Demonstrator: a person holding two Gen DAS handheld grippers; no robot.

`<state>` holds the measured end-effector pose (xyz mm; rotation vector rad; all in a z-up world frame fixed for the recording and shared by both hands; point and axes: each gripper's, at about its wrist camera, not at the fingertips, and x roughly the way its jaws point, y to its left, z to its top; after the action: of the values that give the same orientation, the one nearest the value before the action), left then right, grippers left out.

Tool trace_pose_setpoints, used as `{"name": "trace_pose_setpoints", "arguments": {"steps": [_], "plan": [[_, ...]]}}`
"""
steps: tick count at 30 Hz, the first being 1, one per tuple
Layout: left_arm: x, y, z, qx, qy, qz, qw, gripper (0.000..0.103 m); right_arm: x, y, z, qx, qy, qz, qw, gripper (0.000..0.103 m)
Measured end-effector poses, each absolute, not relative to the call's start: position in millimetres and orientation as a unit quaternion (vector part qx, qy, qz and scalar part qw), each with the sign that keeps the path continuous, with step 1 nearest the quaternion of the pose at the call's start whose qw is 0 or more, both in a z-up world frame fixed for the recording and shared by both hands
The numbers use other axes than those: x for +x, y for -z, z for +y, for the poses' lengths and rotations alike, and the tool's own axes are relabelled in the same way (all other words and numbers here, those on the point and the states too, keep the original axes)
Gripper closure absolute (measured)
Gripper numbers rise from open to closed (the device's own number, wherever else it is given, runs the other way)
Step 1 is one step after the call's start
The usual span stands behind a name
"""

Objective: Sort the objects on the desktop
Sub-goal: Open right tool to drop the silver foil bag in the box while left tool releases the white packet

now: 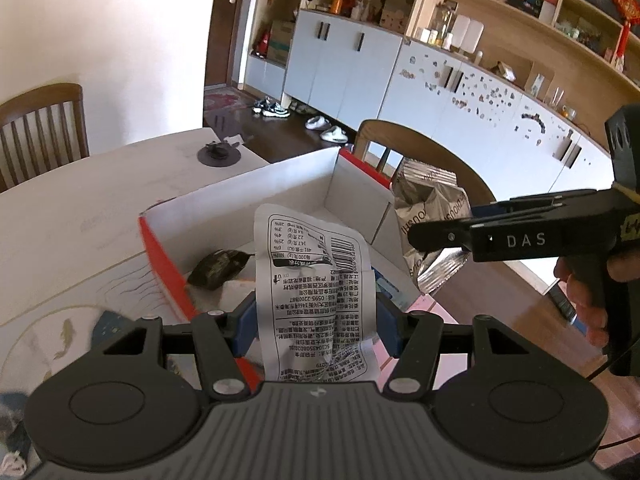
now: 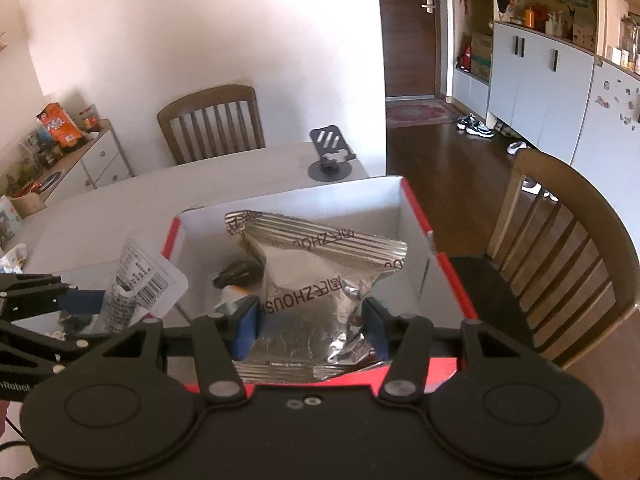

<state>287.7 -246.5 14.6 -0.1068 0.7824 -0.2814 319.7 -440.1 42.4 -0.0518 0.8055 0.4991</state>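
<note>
My left gripper [image 1: 316, 314] is shut on a white snack packet [image 1: 316, 280] printed with black text and a barcode. It holds the packet over the near left edge of a red cardboard box [image 1: 288, 176] with a white inside. My right gripper [image 2: 312, 320] is shut on a crinkled silver foil packet [image 2: 316, 272], above the box's [image 2: 416, 200] near side. A dark wrapped item [image 2: 240, 274] lies on the box floor. In the right wrist view, the left gripper [image 2: 108, 304] and its white packet [image 2: 144, 280] show at the left. The left wrist view has the right gripper [image 1: 424, 240] and silver packet [image 1: 432, 204] at the right.
The box stands on a pale table [image 2: 140, 196]. A black phone stand [image 2: 330, 160] sits beyond it near the far corner. Wooden chairs stand at the far side [image 2: 212, 120] and the right [image 2: 560, 240]. Small packets lie at the table's left edge [image 2: 12, 260].
</note>
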Motion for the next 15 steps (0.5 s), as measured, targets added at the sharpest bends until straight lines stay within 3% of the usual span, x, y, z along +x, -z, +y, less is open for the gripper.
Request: {"name": "trace_pose_setpoints", "arguments": {"steps": [15], "plan": [[357.2, 12.2, -266.4, -0.018, 0.124, 0.432, 0.893, 0.044, 387.4, -7.1, -438.7, -0.088, -0.230, 0.419, 0.874, 0.049]]}}
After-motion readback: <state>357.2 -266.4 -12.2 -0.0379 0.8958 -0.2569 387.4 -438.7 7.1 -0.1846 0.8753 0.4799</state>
